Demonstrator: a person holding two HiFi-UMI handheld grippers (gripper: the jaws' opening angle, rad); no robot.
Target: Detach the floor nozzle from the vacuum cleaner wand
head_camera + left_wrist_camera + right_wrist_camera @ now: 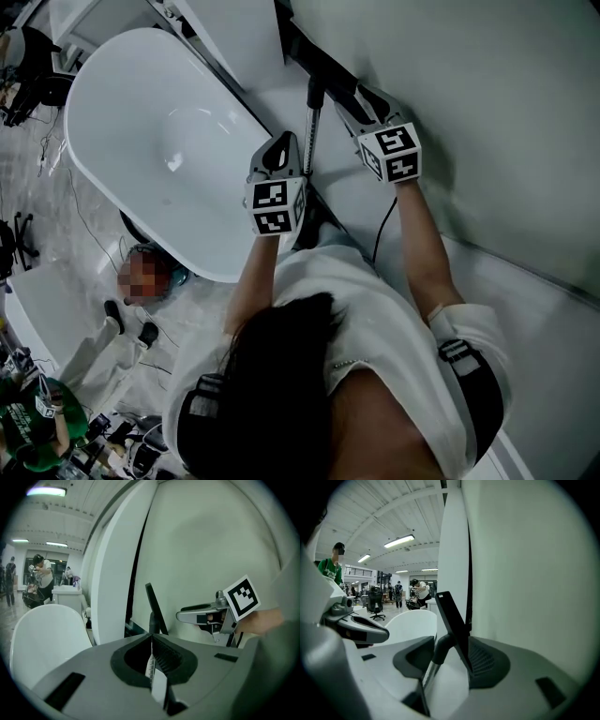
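So, left gripper (151,639) first. Its jaws were pressed together, with the tips meeting dead centre in its own view. A thin pale sliver (158,686) showed in the seam just below, and we honestly couldn't tell what that was.

The right gripper (451,644) had its jaws spread wide. The wand (428,676) ran up through the gap from the bottom of that frame, and neither pad was pressing on it. At the top of the wand a black elbow (440,649) joined it to the nozzle (451,620). So the nozzle was not off yet. It showed as a flat black slab tilting up toward the middle of the frame, with its lower end down by the right-hand jaw.

From the head view we had both grippers near the top centre. The silver wand stood between them, just beside the left one, and the nozzle was the dark bar above, right up against the pale wall (506,112).

Further out, a big white tub (141,122) filled the upper left of the head view. A black cable (380,230) hung by the right forearm near the centre. Way off at the left edge of the right gripper view stood a person (332,569) in a green top.
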